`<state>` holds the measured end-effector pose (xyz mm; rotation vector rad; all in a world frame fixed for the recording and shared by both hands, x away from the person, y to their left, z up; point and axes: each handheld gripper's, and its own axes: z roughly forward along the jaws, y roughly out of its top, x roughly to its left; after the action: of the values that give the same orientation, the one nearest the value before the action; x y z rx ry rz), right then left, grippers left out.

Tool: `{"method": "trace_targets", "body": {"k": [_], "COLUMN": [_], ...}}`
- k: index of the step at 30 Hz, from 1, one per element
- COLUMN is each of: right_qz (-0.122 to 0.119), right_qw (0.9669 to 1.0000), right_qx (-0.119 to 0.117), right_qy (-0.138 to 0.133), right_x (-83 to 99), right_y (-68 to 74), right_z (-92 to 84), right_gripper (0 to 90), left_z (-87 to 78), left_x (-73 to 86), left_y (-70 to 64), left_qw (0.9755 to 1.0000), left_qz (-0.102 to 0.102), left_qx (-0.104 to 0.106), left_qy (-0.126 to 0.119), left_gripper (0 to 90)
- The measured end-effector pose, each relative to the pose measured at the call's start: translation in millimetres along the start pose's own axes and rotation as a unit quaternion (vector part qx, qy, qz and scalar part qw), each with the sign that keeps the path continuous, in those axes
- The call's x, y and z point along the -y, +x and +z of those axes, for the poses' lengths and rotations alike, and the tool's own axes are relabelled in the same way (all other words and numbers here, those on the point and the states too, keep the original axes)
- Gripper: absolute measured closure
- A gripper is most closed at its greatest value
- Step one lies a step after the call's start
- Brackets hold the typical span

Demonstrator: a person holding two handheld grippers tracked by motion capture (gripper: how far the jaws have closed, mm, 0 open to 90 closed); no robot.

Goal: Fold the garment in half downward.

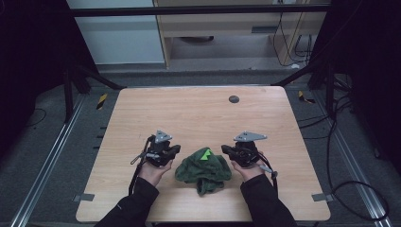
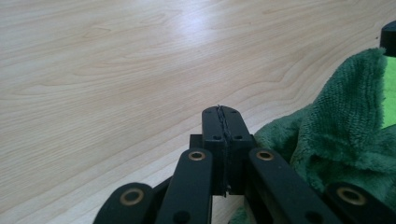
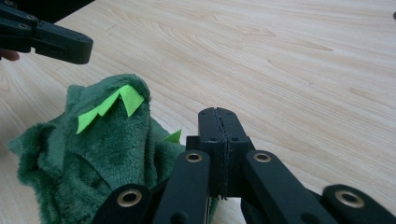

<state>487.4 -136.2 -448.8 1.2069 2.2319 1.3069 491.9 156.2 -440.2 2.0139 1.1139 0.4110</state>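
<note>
While both sets of jaws met with nothing between them, crumpled dark green fleece cloth with lime felt spikes (image 1: 203, 171) lay on pale wooden table (image 1: 198, 113); left gripper (image 1: 177, 150) at nine o'clock, right gripper (image 1: 224, 150) at three

My fingers (image 2: 223, 135) are plain black. Beside them lies a dark green fleece cloth (image 1: 204, 170) with bright lime-green zigzag spikes (image 3: 109, 106), on a pale wood-grain bench (image 1: 198, 111).

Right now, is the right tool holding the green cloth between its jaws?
No, in the right gripper view the right tool has its jaws pressed together with nothing between them, and the green cloth lies beside it on the table.
</note>
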Motion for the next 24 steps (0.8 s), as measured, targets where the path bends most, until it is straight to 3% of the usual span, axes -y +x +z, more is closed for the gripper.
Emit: {"method": "trace_targets", "body": {"k": [15,24], "right_qz": [-0.004,-0.014], "right_qw": [0.9989,0.9981], "right_qx": [-0.035,-0.053], "right_qy": [0.033,0.027], "right_x": [7.2,6.3], "right_y": [10.5,22.2], "right_z": [14.1,9.6], "right_gripper": [88.1,88.3], "left_z": [10.9,4.7], "left_x": [4.0,5.0], "left_y": [-15.4,-26.8], "left_qw": [0.9984,0.9972], "left_qz": [0.016,0.03], "left_qx": [0.051,0.066], "left_qy": [0.016,0.016], "left_gripper": [89.8,89.8]}}
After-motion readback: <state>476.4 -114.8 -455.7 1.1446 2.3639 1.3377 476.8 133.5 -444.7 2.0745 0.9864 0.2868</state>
